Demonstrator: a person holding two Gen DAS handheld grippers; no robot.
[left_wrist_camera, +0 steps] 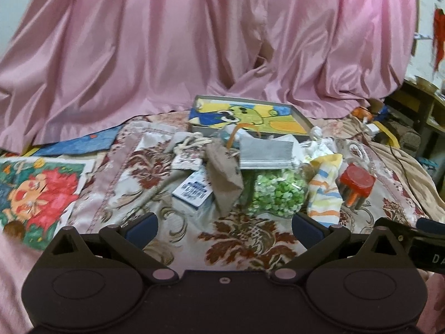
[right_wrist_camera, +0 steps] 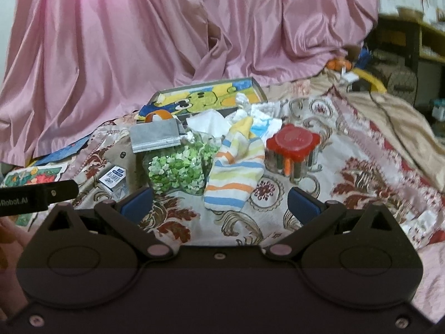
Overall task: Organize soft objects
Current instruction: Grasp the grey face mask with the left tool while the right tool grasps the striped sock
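Both the left gripper [left_wrist_camera: 224,224] and the right gripper [right_wrist_camera: 219,204] are spread wide and hold nothing, low over the floral cloth [left_wrist_camera: 244,236]. The striped sock [right_wrist_camera: 236,164] lies just ahead of the right gripper, touching the green bag [right_wrist_camera: 180,167] on its left; the red-lidded jar [right_wrist_camera: 292,144] stands right of the sock, and a grey mask [right_wrist_camera: 157,135] rests behind the bag.

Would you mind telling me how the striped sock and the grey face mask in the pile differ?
The striped sock has orange, yellow and blue bands on white; the grey face mask is plain grey with a pale pleated edge. The sock lies long and crumpled, running toward the camera; the mask is a flat rectangle lying crosswise. The sock rests beside the bag of green pieces; the mask sits at its far end. Both are soft and ungripped.
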